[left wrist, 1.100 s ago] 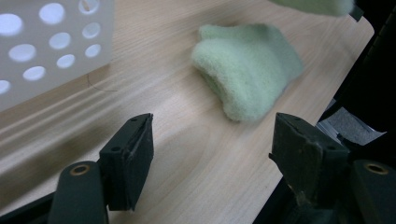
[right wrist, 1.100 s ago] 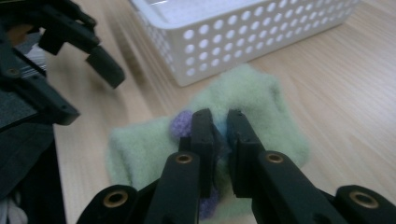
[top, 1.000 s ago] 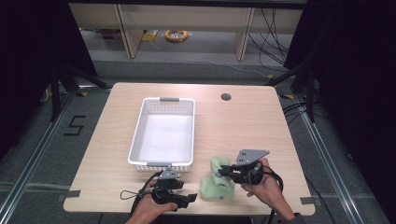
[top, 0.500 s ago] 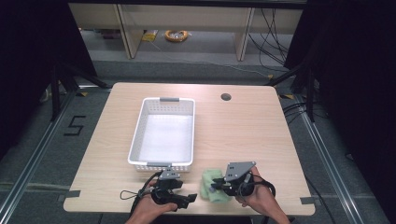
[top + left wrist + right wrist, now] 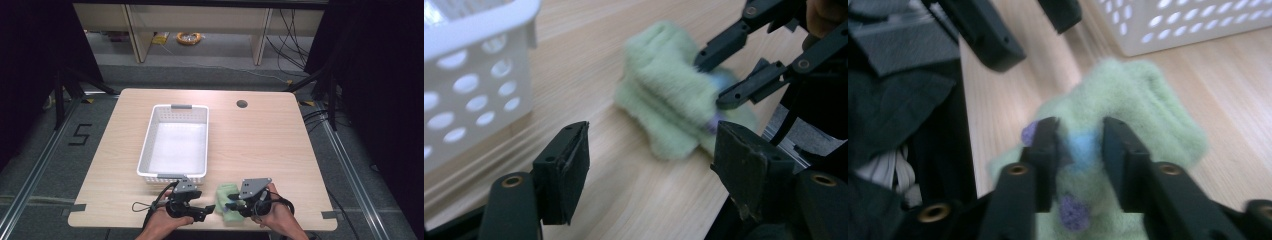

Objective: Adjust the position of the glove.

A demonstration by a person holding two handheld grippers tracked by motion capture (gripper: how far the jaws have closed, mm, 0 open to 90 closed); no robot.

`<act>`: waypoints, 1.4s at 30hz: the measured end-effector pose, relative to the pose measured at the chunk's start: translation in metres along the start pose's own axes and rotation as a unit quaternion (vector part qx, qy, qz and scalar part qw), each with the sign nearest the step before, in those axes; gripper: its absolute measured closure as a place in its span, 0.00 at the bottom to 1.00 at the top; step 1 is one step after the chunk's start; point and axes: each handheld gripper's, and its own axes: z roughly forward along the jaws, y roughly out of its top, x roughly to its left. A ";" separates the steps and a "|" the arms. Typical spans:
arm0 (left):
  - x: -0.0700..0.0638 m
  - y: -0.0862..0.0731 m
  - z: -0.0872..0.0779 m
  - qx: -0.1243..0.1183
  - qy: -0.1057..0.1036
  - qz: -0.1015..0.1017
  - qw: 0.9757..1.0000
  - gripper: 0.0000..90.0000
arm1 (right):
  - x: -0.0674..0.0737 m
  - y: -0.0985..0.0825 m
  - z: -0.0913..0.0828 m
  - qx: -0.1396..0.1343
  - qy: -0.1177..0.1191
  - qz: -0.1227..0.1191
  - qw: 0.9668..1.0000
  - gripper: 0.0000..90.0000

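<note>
1. Right gripper view: the right gripper (image 5: 1075, 145) has just been opening; its jaws straddle a fold of the green fuzzy cloth (image 5: 1128, 100), whether still pressing I cannot tell.
2. The cloth lies at the table's (image 5: 260, 145) near edge, just beside the white basket (image 5: 175, 142).
3. It looks soft, light and floppy; pinch a bunched fold.
4. The left gripper (image 5: 649, 170) is spread, holding nothing.
5. Open tabletop lies to the right; the near edge is close.

A lab or recording room: dark curtains (image 5: 30, 60), floor rails (image 5: 35, 170), loose cables (image 5: 290, 30), taped-down table (image 5: 260, 140)
</note>
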 end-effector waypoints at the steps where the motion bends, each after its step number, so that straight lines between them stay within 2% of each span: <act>1: -0.002 0.003 0.001 -0.002 -0.004 0.003 1.000 0.34 | 0.002 0.000 -0.002 -0.006 -0.009 0.017 1.000 0.71; 4: -0.004 0.009 0.003 -0.004 -0.007 0.012 1.000 0.38 | 0.007 -0.002 -0.012 -0.009 -0.031 0.037 0.999 0.65; 5: -0.007 0.012 0.005 -0.011 -0.002 0.004 1.000 0.38 | 0.011 -0.003 -0.015 -0.008 -0.046 0.060 0.997 0.64; 6: -0.006 0.015 0.006 -0.011 -0.008 0.018 1.000 0.38 | 0.014 -0.006 -0.020 -0.002 -0.053 0.071 0.996 0.61; 9: -0.007 0.021 0.011 -0.006 -0.010 0.018 1.000 0.39 | 0.024 -0.013 -0.024 0.002 -0.065 0.107 0.992 0.57; 10: -0.007 0.023 0.014 -0.003 -0.008 0.014 1.000 0.39 | 0.027 -0.015 -0.024 0.002 -0.069 0.109 0.992 0.56; 11: -0.007 0.024 0.015 -0.001 -0.008 0.021 1.000 0.39 | 0.030 -0.017 -0.025 0.016 -0.070 0.112 0.991 0.55; 12: -0.007 0.027 0.018 -0.001 -0.012 0.025 1.000 0.39 | 0.032 -0.018 -0.024 0.010 -0.072 0.111 0.991 0.54; 13: -0.007 0.028 0.019 0.003 -0.011 0.027 1.000 0.39 | 0.034 -0.020 -0.024 0.020 -0.065 0.124 0.990 0.53; 14: -0.007 0.030 0.022 0.002 -0.011 0.030 1.000 0.39 | 0.035 -0.021 -0.023 0.013 -0.073 0.123 0.990 0.52; 15: -0.007 0.030 0.024 0.002 -0.013 0.029 0.999 0.39 | 0.037 -0.022 -0.023 0.024 -0.076 0.126 0.989 0.51; 17: -0.010 0.030 0.029 0.014 -0.015 0.025 0.999 0.40 | 0.040 -0.024 -0.020 0.029 -0.083 0.127 0.988 0.50; 18: -0.010 0.030 0.032 0.012 -0.016 0.022 1.000 0.40 | 0.040 -0.024 -0.021 0.041 -0.077 0.130 0.988 0.50; 19: -0.009 0.032 0.034 0.016 -0.013 0.031 0.999 0.39 | 0.040 -0.026 -0.018 0.038 -0.079 0.132 0.987 0.50; 22: -0.009 0.034 0.040 0.021 -0.011 0.024 0.999 0.37 | 0.042 -0.027 -0.012 0.052 -0.078 0.145 0.985 0.51; 23: -0.011 0.034 0.040 0.023 -0.010 0.008 1.000 0.37 | 0.041 -0.028 -0.010 0.053 -0.078 0.129 0.987 0.52; 24: -0.010 0.036 0.042 0.024 -0.010 0.012 1.000 0.37 | 0.041 -0.027 -0.010 0.063 -0.074 0.128 0.987 0.52; 25: -0.010 0.036 0.043 0.027 -0.012 0.008 1.000 0.36 | 0.044 -0.028 -0.008 0.061 -0.078 0.150 0.984 0.52; 27: -0.006 0.040 0.045 0.033 -0.014 0.025 0.999 0.34 | 0.043 -0.028 -0.007 0.069 -0.080 0.145 0.984 0.55; 28: -0.006 0.040 0.046 0.030 -0.012 0.019 0.999 0.35 | 0.043 -0.029 -0.005 0.063 -0.082 0.149 0.983 0.58; 29: -0.005 0.041 0.047 0.031 -0.017 0.016 0.999 0.35 | 0.043 -0.029 -0.006 0.069 -0.078 0.158 0.982 0.60; 31: -0.004 0.042 0.048 0.032 -0.013 0.023 0.999 0.35 | 0.041 -0.030 -0.007 0.061 -0.078 0.156 0.983 0.64; 32: -0.004 0.042 0.049 0.033 -0.012 0.027 0.999 0.34 | 0.041 -0.030 -0.007 0.067 -0.079 0.165 0.981 0.67; 33: -0.005 0.041 0.050 0.040 -0.010 0.027 0.999 0.33 | 0.038 -0.032 -0.007 0.064 -0.077 0.144 0.984 0.70; 34: -0.004 0.041 0.051 0.046 -0.010 0.032 0.998 0.34 | 0.040 -0.033 -0.007 0.067 -0.072 0.166 0.981 0.73; 35: -0.006 0.039 0.052 0.046 -0.007 0.025 0.999 0.35 | 0.040 -0.034 -0.006 0.061 -0.068 0.177 0.980 0.78; 36: -0.005 0.039 0.051 0.049 -0.005 0.027 0.998 0.38 | 0.039 -0.035 -0.007 0.060 -0.065 0.171 0.981 0.84; 37: -0.003 0.039 0.050 0.055 -0.005 0.039 0.998 0.40 | 0.037 -0.035 -0.010 0.063 -0.059 0.166 0.982 0.87; 38: -0.007 0.037 0.050 0.046 -0.003 0.014 0.999 0.43 | 0.039 -0.035 -0.010 0.059 -0.052 0.178 0.981 0.88; 39: -0.005 0.037 0.049 0.045 0.000 0.025 0.999 0.50 | 0.037 -0.035 -0.012 0.059 -0.055 0.165 0.983 0.89; 40: -0.006 0.037 0.048 0.044 0.000 0.022 0.999 0.54 | 0.039 -0.034 -0.013 0.061 -0.053 0.171 0.982 0.90; 41: -0.006 0.037 0.046 0.048 0.002 0.024 0.999 0.60 | 0.038 -0.035 -0.012 0.051 -0.057 0.162 0.984 0.90; 42: -0.005 0.036 0.045 0.045 0.006 0.035 0.998 0.66 | 0.038 -0.034 -0.013 0.052 -0.055 0.167 0.983 0.91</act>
